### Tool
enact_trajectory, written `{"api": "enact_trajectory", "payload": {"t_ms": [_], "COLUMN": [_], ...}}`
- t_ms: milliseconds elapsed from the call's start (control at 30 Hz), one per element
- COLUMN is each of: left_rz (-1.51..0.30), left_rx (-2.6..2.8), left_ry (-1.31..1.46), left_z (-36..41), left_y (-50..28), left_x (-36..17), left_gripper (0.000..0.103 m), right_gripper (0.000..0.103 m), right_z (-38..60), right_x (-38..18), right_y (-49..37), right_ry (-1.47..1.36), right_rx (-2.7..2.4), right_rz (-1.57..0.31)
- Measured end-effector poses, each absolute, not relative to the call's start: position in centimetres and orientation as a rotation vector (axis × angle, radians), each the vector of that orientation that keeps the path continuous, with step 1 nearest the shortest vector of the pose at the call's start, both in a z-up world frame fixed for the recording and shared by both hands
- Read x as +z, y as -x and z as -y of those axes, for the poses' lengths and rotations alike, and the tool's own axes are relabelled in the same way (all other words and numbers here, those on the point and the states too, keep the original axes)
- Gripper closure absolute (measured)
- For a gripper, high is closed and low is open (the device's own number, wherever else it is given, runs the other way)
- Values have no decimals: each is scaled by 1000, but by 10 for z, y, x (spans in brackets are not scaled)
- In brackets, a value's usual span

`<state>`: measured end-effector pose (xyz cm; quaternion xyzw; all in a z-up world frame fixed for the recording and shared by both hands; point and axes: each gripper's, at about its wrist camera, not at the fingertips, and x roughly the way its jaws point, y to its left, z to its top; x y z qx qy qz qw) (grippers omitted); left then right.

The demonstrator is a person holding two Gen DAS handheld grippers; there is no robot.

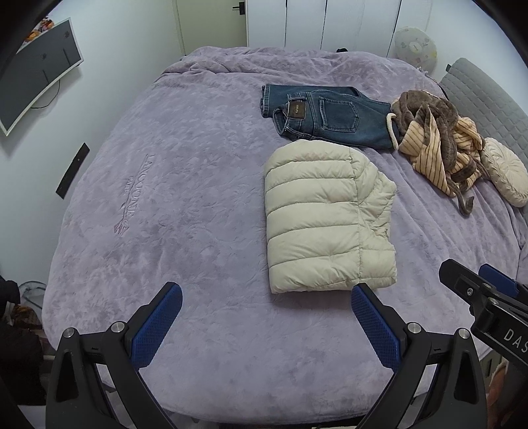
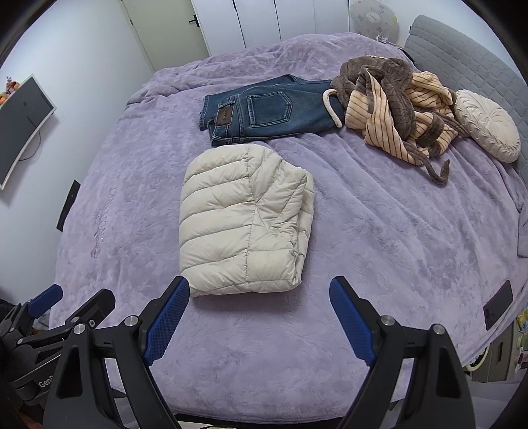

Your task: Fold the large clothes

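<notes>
A cream puffer jacket (image 1: 325,217) (image 2: 244,217) lies folded into a flat packet on the purple bedspread (image 1: 184,204) (image 2: 379,237). Folded blue jeans (image 1: 330,114) (image 2: 264,110) lie just beyond it. A crumpled brown and striped robe (image 1: 435,135) (image 2: 396,109) is heaped at the far right. My left gripper (image 1: 265,290) hovers open above the near bed edge, left of the jacket's near end. My right gripper (image 2: 259,285) is open too, just short of the jacket's near edge, with nothing between its fingers. Each gripper shows at the side of the other's view.
A round cream cushion (image 1: 505,171) (image 2: 488,125) rests by the grey headboard (image 2: 468,62). A wall-mounted monitor (image 1: 36,72) hangs on the left wall, with white wardrobe doors (image 1: 330,23) beyond the bed. A dark phone (image 2: 498,303) lies near the right bed edge.
</notes>
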<state>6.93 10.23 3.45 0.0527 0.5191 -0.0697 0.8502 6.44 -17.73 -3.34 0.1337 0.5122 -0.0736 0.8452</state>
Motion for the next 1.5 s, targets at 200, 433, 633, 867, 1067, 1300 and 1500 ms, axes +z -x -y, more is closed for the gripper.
{"api": "enact_trajectory", "payload": {"t_ms": [200, 433, 633, 867, 1067, 1300, 1500], "left_rz": [-1101, -1104, -1107, -1105, -1106, -1106, -1107], "left_rx": [-138, -128, -127, -125, -124, -123, -123], "left_ry": [-111, -114, -117, -117, -117, -117, -120], "left_z": [-102, -104, -104, -103, -103, -104, -104], "left_y": [-71, -75, -75, -75, -75, -75, -76], "left_x": [33, 32, 31, 31, 31, 31, 30], "left_gripper": [1, 1, 1, 1, 1, 1, 1], "right_gripper": [14, 14, 14, 14, 14, 14, 14], "right_z": [179, 179, 179, 178, 179, 177, 178], "right_x": [-35, -37, -37, -38, -38, -39, -39], "right_y": [-67, -69, -70, -69, -70, -70, -71], "right_ry": [-285, -295, -295, -295, -295, -296, -296], "right_rx": [-155, -158, -157, -158, -157, -159, -158], "right_rz": [-1090, -1098, -1100, -1100, -1101, -1102, -1103]}}
